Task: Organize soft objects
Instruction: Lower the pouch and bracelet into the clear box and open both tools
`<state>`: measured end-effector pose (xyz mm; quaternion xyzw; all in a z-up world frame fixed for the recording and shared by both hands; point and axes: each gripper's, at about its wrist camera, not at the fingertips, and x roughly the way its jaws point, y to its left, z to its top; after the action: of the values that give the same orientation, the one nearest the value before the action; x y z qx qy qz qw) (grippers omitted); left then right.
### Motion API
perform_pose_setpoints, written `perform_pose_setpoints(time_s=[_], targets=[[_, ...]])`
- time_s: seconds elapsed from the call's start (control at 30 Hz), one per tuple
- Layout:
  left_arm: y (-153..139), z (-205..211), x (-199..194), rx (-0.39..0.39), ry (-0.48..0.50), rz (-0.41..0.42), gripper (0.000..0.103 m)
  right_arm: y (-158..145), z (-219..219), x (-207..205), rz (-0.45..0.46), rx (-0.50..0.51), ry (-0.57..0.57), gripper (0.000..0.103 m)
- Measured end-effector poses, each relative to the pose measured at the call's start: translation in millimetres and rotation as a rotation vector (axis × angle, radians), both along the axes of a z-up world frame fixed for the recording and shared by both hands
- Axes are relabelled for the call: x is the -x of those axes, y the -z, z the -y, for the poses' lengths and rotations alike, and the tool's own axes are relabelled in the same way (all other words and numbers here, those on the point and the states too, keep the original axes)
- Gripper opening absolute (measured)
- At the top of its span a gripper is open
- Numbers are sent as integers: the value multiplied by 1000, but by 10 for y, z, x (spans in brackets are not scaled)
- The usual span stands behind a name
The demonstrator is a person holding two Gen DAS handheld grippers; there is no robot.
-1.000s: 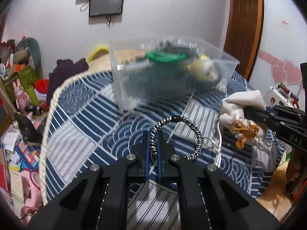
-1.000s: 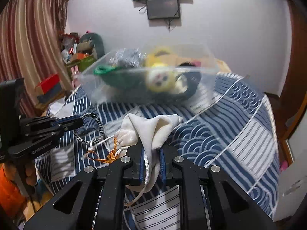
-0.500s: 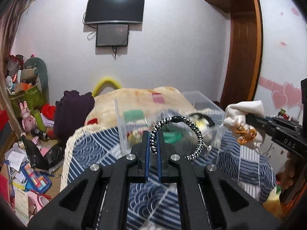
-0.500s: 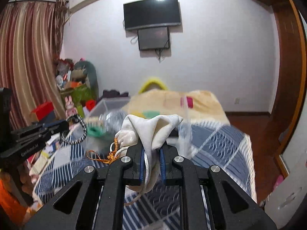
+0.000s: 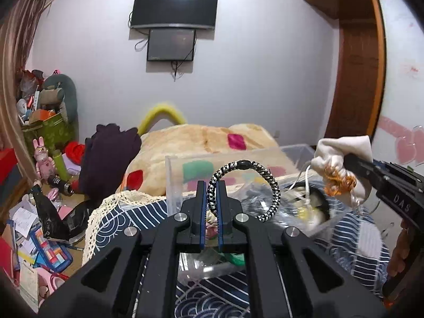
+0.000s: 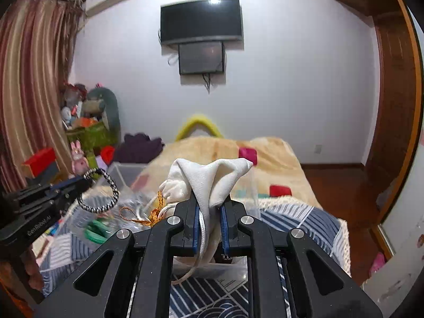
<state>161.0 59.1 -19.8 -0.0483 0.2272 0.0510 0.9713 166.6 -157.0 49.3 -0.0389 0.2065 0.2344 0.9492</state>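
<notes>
My left gripper (image 5: 211, 185) is shut on a black-and-white braided ring (image 5: 267, 185), held upright above the near side of a clear plastic box (image 5: 172, 180) on the bed. Soft toys, one yellow (image 5: 315, 206), lie blurred in that box. My right gripper (image 6: 209, 206) is shut on a white drawstring pouch (image 6: 212, 177) with an orange cord (image 6: 153, 216). In the left wrist view the pouch (image 5: 341, 151) hangs over the box's right end. In the right wrist view the left gripper (image 6: 79, 185) and ring (image 6: 110, 185) sit at left.
The bed has a blue striped cover (image 5: 132, 222) and a beige blanket (image 5: 201, 137) behind the box. Clutter of toys, boxes and papers (image 5: 39, 185) fills the floor at left. A dark screen (image 5: 175, 8) hangs on the far wall; a wooden door frame (image 5: 357, 79) stands at right.
Both grippers have risen with their loads and tilted up, so the wall and screen come into view. The clear box has dropped from ahead of the fingers to beneath them.
</notes>
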Motion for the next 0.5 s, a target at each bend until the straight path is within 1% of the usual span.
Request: perform_pose_setpoints(time_s=[0.17,0.3,0.4,0.47,0.5], targets=[[205,-19,-175,2,11,-65,6,280,-116,-179,-67,66,18,12],[304,42,-207,-9,32,-97,6,367,-106,-197,-94,99,14,16],[326,81,-182,-15,46,-112,6,367,-90,-187,-100,118,16,22],[318,86,-147,-9,49,-111,8,355,-48,-185,-107,116,15,31],[311,78,-128,-2,50,-110,10,353,-32,-178,-110,114,12,33]])
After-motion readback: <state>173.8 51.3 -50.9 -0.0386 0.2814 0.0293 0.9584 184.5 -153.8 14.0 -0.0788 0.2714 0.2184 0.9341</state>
